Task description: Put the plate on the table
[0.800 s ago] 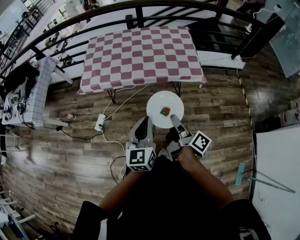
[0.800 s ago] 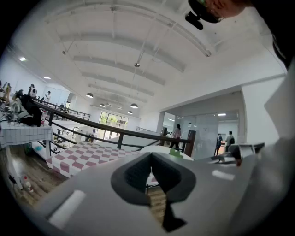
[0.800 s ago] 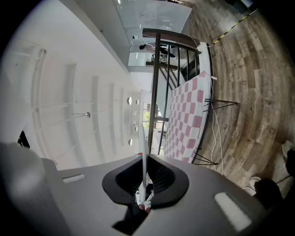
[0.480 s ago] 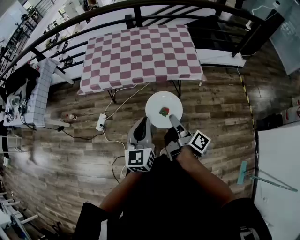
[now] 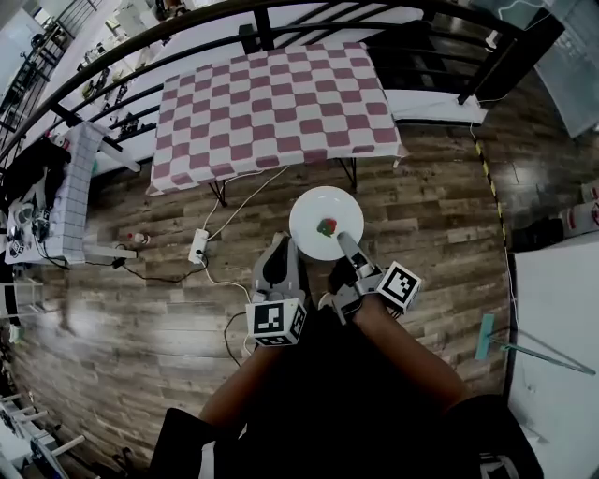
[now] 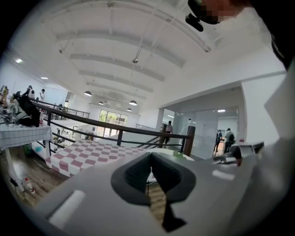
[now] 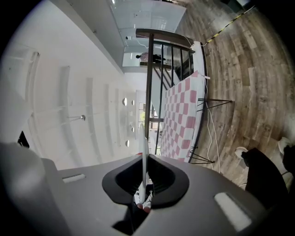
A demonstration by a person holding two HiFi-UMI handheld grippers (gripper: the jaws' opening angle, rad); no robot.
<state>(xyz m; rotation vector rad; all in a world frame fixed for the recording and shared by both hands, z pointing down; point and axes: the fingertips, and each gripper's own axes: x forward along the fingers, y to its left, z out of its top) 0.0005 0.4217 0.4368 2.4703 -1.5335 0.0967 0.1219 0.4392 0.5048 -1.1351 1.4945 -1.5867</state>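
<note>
A round white plate (image 5: pixel 323 220) with a small red and green item (image 5: pixel 327 226) on it hangs level above the wooden floor, just short of the table with the pink-and-white checked cloth (image 5: pixel 271 103). My right gripper (image 5: pixel 348 245) is shut on the plate's near rim. In the right gripper view the plate (image 7: pixel 145 152) shows edge-on as a thin white line between the pads of that gripper (image 7: pixel 144 186), with the checked table (image 7: pixel 182 120) ahead. My left gripper (image 5: pixel 281 267) sits left of the plate, shut and holding nothing. In the left gripper view, that gripper (image 6: pixel 150 173) faces the checked table (image 6: pixel 87 154).
A dark curved railing (image 5: pixel 187 28) runs behind the table. A power strip (image 5: pixel 197 247) and white cables lie on the floor at the left. A side table with a white grid cloth (image 5: pixel 70 192) stands far left. A mop (image 5: pixel 487 337) lies at the right.
The plate and both grippers have edged slightly forward toward the checked table. The grip on the plate is unchanged.
</note>
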